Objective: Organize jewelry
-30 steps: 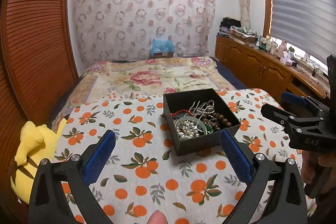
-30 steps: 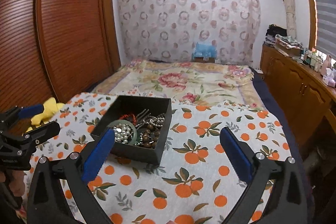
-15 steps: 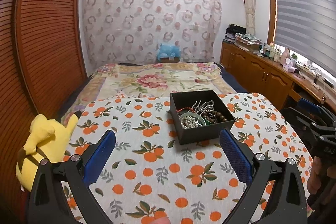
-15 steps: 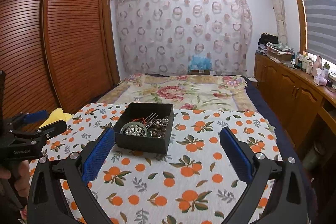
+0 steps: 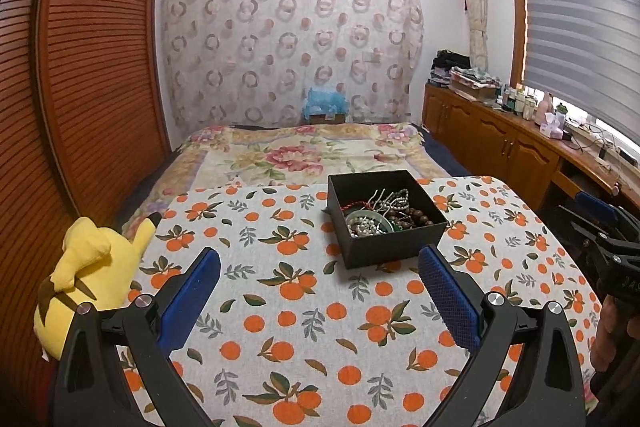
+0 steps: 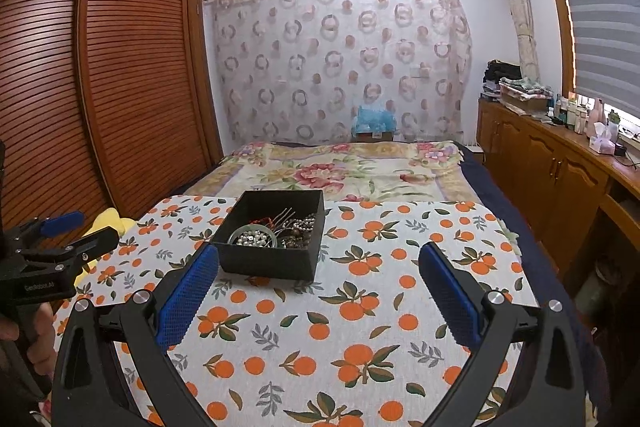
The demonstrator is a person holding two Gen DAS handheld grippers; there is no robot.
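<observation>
Left wrist view: jewelry box is seen ahead-right of spread, empty left gripper | right gripper, likewise spread and empty, is judged nearer, box ahead-left

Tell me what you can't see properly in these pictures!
- Black jewelry box, both views: its near wall hides the floor, and the tangled pieces are too small to count.
- Yellow plush toy, right wrist view: mostly hidden behind the left gripper.
- Right gripper, left wrist view: cut off by the edge.

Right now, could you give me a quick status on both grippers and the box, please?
Left gripper open, empty. Right gripper open, empty. Box on the tablecloth, open, jewelry inside. Nothing between grippers and box.
</observation>
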